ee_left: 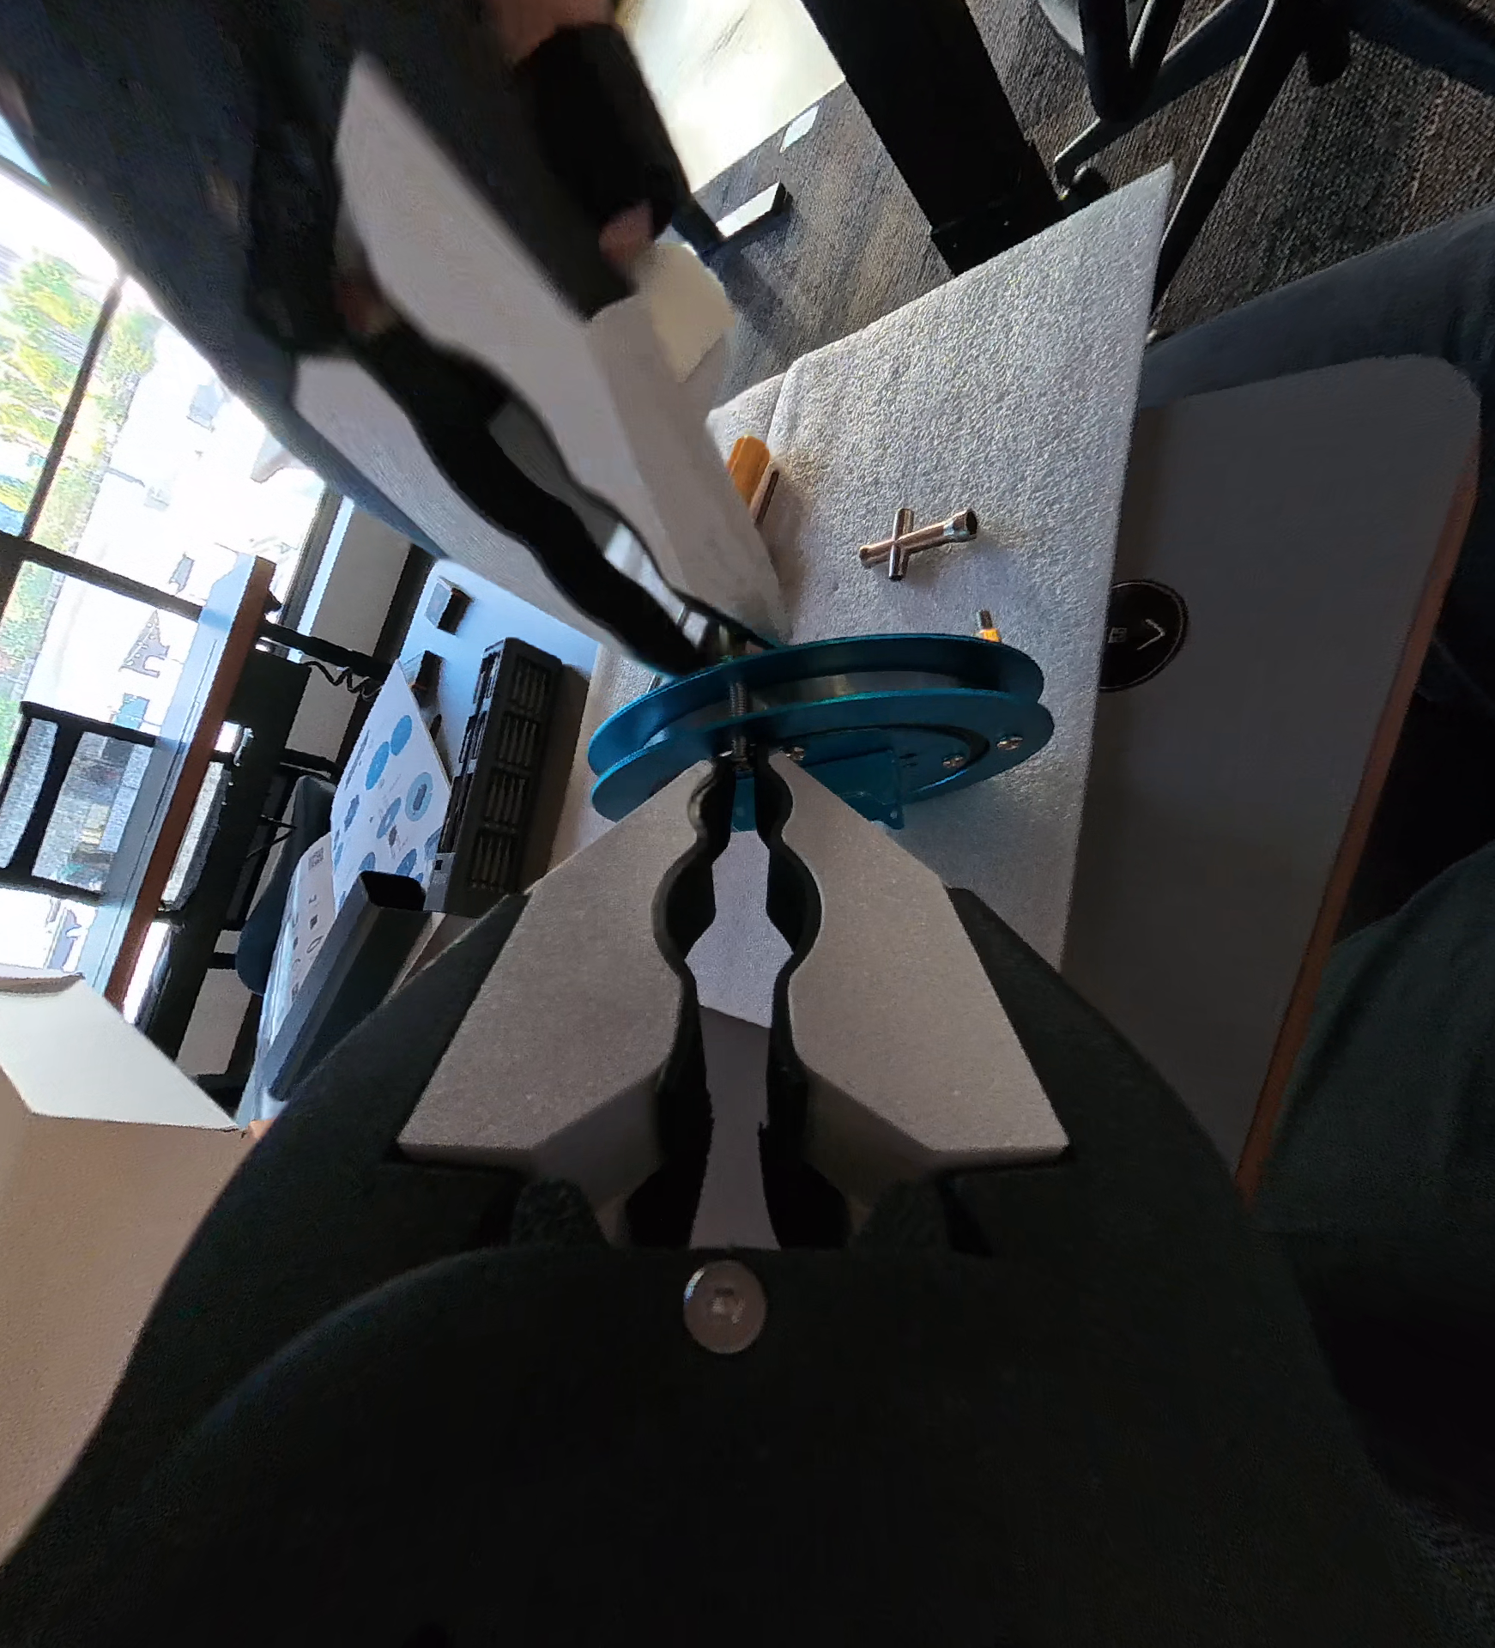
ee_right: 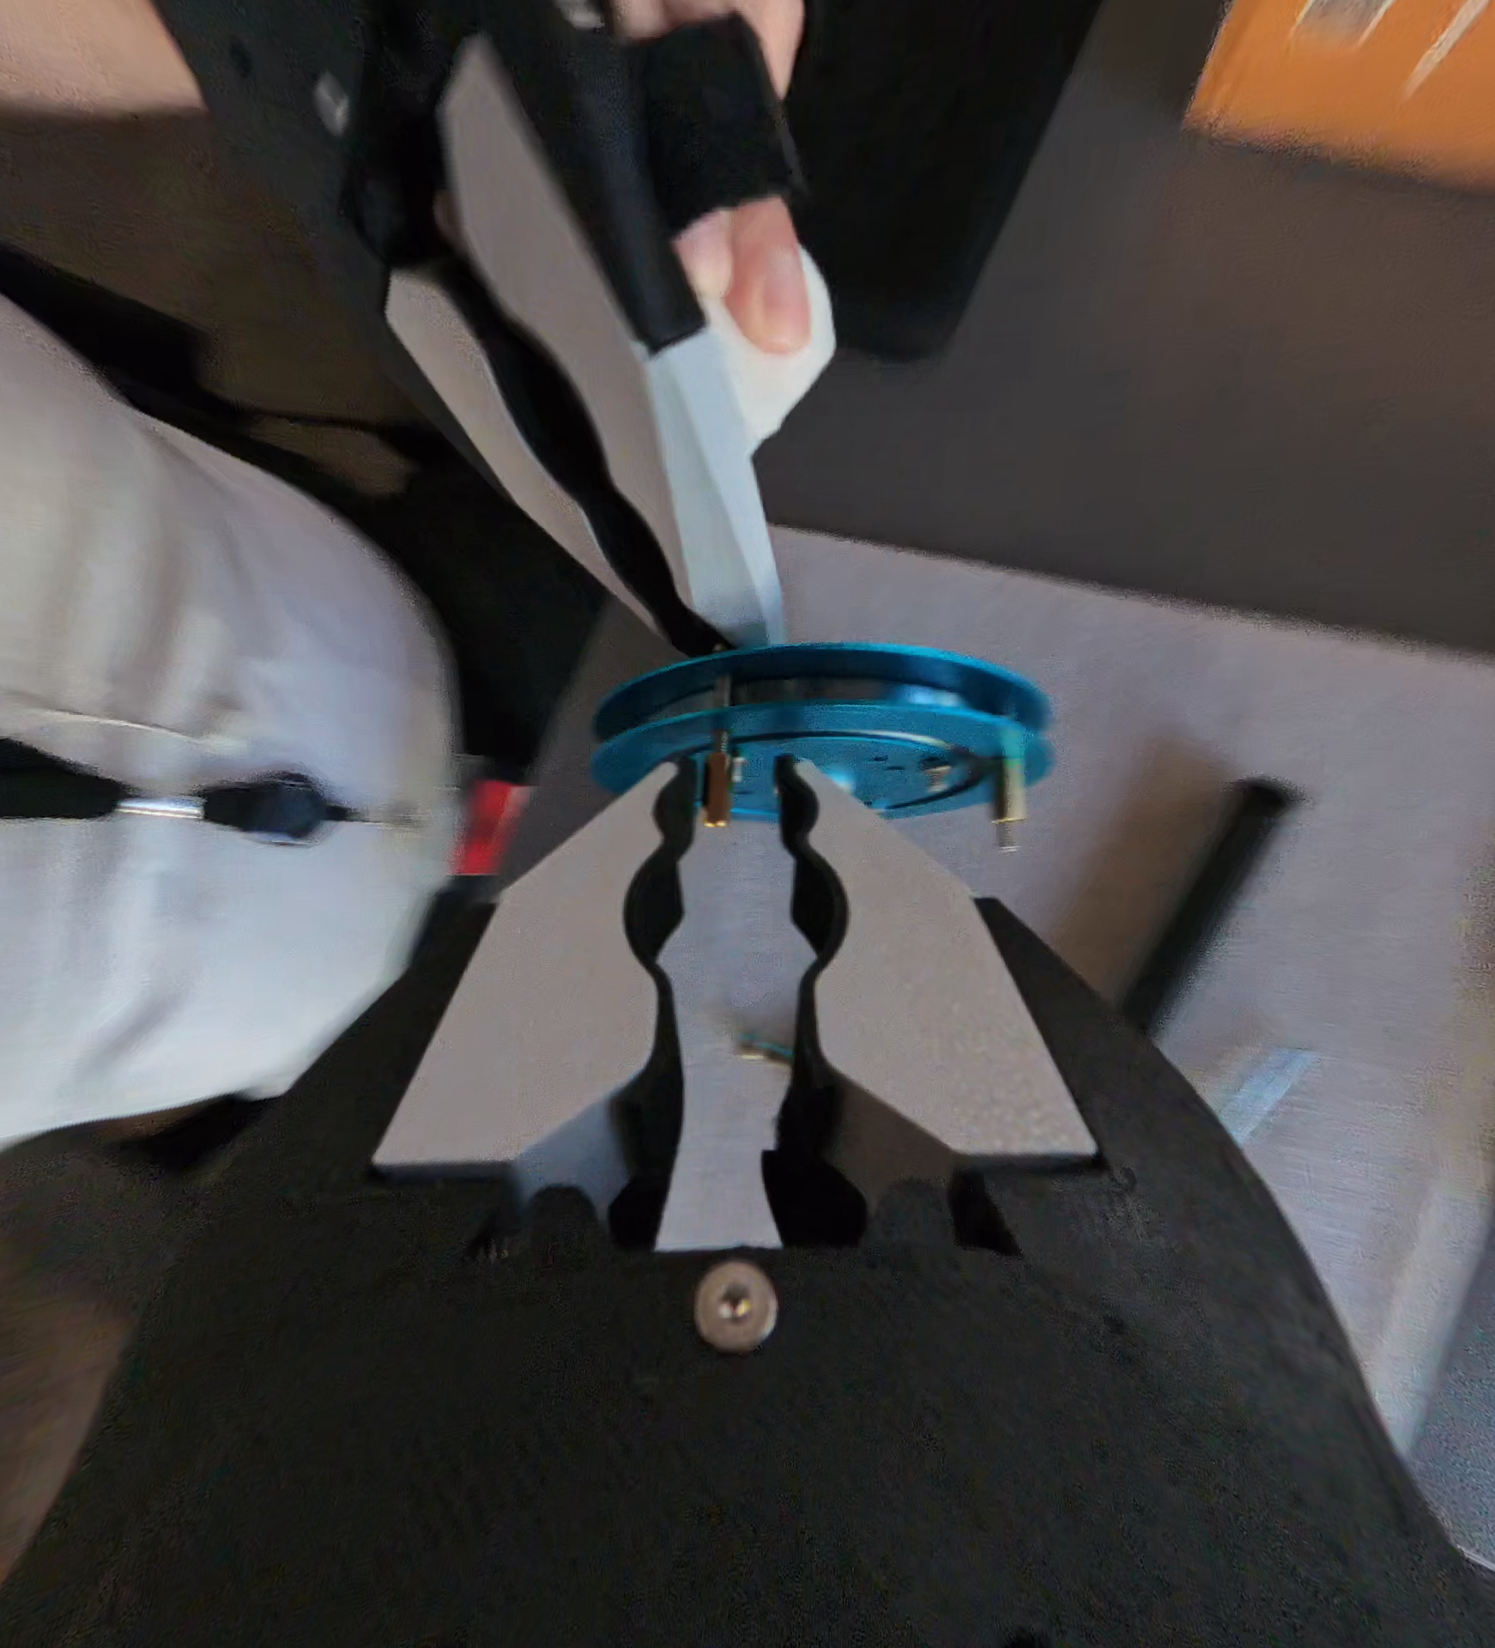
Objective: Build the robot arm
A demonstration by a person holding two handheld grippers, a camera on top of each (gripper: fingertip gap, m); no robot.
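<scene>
A blue disc assembly [ee_left: 824, 713], two round plates joined by screws and brass standoffs, is held over a grey foam mat [ee_left: 994, 401]. My left gripper [ee_left: 739, 780] is shut on a small blue part at the assembly's near rim. My right gripper [ee_left: 695, 651] comes in from the upper left, its tips at the other plate's rim. In the right wrist view the right gripper [ee_right: 733, 774] is narrowly open at the rim of the assembly [ee_right: 824, 740], with a brass standoff [ee_right: 715, 789] between its jaws beside the left one. The left gripper [ee_right: 726, 635] comes down from above.
A cross-shaped metal wrench [ee_left: 918, 542], an orange-handled tool [ee_left: 748, 464] and a small brass part [ee_left: 986, 624] lie on the mat. A cardboard box [ee_left: 57, 1115] and a black tray [ee_left: 503, 767] are at the left. A small screw [ee_right: 757, 1052] and a black bar [ee_right: 1208, 892] lie on the mat. Less than 4 cm separates the two grippers' tips. The black bar [ee_right: 1208, 892] is about 15 cm from both grippers' fingertips.
</scene>
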